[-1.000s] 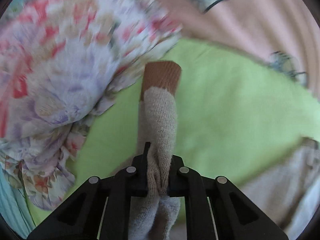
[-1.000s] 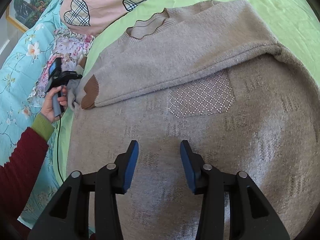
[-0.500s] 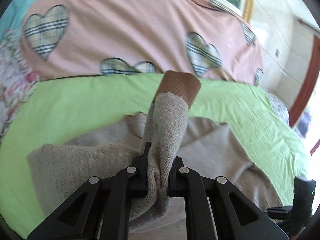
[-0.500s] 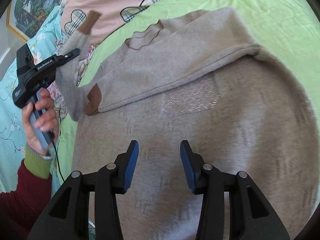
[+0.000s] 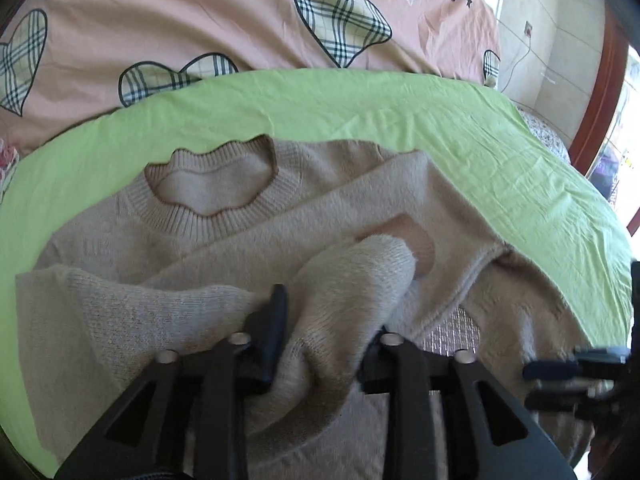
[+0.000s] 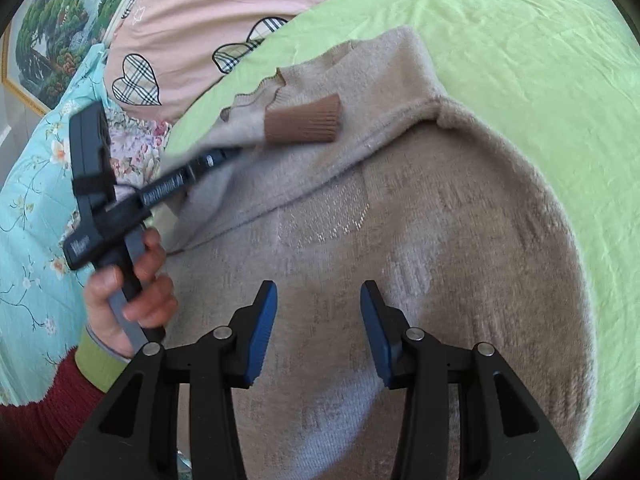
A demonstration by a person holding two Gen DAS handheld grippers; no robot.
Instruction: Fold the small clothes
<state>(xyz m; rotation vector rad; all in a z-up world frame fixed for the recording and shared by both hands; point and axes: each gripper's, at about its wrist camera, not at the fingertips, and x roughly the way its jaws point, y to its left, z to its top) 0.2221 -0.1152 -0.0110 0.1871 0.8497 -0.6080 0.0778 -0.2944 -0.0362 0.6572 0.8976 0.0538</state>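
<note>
A beige knit sweater [image 5: 224,236] lies face up on the green sheet, its wavy neckline [image 5: 212,184] toward the pillows. My left gripper [image 5: 326,332] hovers low over the chest, jaws opening, with the left sleeve [image 5: 352,276] lying loose between them; the sleeve hides the right finger. In the right wrist view the left gripper [image 6: 216,158] reaches in from the left, and the sleeve's brown cuff [image 6: 304,120] rests across the sweater below the neckline. My right gripper [image 6: 318,320] is open above the sweater's lower body [image 6: 440,260], with nothing between its fingers.
The green sheet [image 5: 360,108] surrounds the sweater. A pink quilt with plaid hearts [image 5: 240,20] lies beyond it. A floral garment [image 6: 132,148] and teal flowered bedding [image 6: 36,208] are at the left. A hand [image 6: 136,292] in a red sleeve holds the left gripper's handle.
The left gripper carried the sleeve from beside the floral garment across onto the sweater's chest, and its jaws have parted. The cuff now lies below the neckline. The right gripper shifted slightly.
</note>
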